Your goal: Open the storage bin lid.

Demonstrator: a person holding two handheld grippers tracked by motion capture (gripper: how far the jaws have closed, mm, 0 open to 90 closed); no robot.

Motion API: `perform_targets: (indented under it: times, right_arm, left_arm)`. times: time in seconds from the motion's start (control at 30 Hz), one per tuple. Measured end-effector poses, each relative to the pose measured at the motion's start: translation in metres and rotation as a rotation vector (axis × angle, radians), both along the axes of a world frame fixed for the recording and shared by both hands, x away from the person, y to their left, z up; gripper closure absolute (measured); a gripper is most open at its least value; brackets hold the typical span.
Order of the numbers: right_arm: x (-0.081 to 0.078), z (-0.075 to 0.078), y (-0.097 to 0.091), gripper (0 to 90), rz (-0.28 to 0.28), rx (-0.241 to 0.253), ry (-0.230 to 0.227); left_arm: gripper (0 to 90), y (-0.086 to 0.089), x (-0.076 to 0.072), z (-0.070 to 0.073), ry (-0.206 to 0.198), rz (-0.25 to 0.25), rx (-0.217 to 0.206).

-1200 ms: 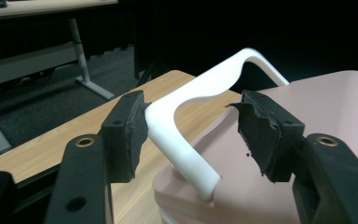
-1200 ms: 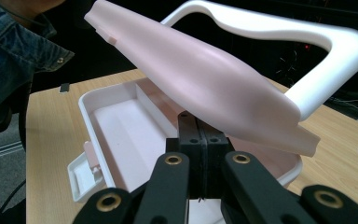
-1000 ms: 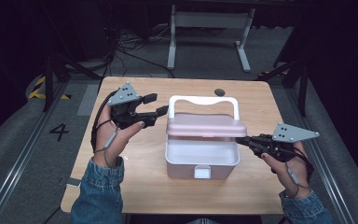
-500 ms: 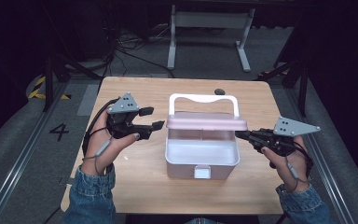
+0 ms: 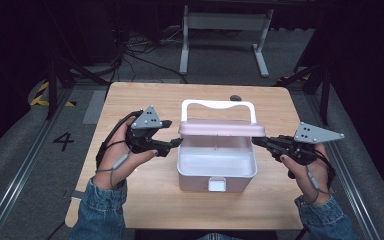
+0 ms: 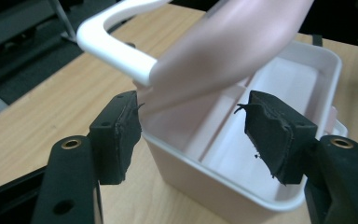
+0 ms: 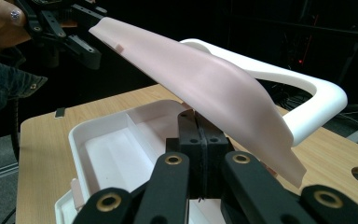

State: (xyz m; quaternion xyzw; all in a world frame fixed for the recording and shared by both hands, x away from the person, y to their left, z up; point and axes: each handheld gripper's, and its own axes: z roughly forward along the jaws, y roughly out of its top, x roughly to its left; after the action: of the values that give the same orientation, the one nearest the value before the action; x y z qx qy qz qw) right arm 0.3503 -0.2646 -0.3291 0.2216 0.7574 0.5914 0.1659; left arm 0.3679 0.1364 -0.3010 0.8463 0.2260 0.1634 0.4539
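Note:
A white box (image 5: 217,172) stands mid-table with its pink lid (image 5: 222,129) raised and a white handle (image 5: 217,105) behind. My left gripper (image 5: 175,132) is at the lid's left end. Its jaws have just been opening and now stand open either side of the lid's end (image 6: 223,51), over the box wall (image 6: 214,177); the pads (image 6: 121,135) do not press on it. My right gripper (image 5: 255,141) is at the lid's right end, shut, its joined tips (image 7: 196,121) right under the lid (image 7: 205,79). The box interior (image 7: 116,154) looks bare.
The wooden table (image 5: 140,195) has a small round hole (image 5: 235,98) near its far edge. A white latch (image 5: 217,184) sits on the box front. Behind the table stands a white metal frame (image 5: 225,22). Dark floor with cables surrounds the table.
The left gripper has dropped slightly and its jaws have spread wider around the lid's end. The right gripper and the raised lid have kept still.

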Motion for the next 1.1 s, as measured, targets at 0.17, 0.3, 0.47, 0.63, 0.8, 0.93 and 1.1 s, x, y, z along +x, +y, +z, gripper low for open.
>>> perform_targets:
  times: [0.17,0.3,0.47,0.63,0.8,0.93,1.1]
  right_arm:
    - [-0.001,0.001,0.000,90.0,-0.006,0.008,-0.002]
    - [-0.002,0.001,-0.002,90.0,-0.011,0.013,0.002]
    - [-0.006,0.000,-0.007,90.0,-0.025,0.019,0.005]
    - [-0.009,0.000,-0.013,90.0,-0.045,0.022,0.001]
    - [-0.013,0.001,-0.022,90.0,-0.066,0.022,0.002]
    - [-0.017,-0.001,-0.032,88.5,-0.112,0.022,0.015]
    - [-0.021,-0.003,-0.045,84.8,-0.181,-0.018,0.016]
  left_arm:
    - [36.4,-0.012,0.002,0.000,-0.053,-0.005,-0.032]
    - [36.9,-0.019,0.006,-0.002,-0.067,-0.008,-0.063]
    - [39.2,-0.026,0.013,-0.005,-0.071,-0.008,-0.098]
    - [45.1,-0.031,0.019,-0.006,-0.085,-0.035,-0.123]
    - [49.6,-0.033,0.023,-0.004,-0.113,-0.039,-0.141]
    - [53.6,-0.032,0.029,-0.003,-0.121,-0.027,-0.160]
    - [59.0,-0.032,0.038,-0.001,-0.127,-0.011,-0.183]
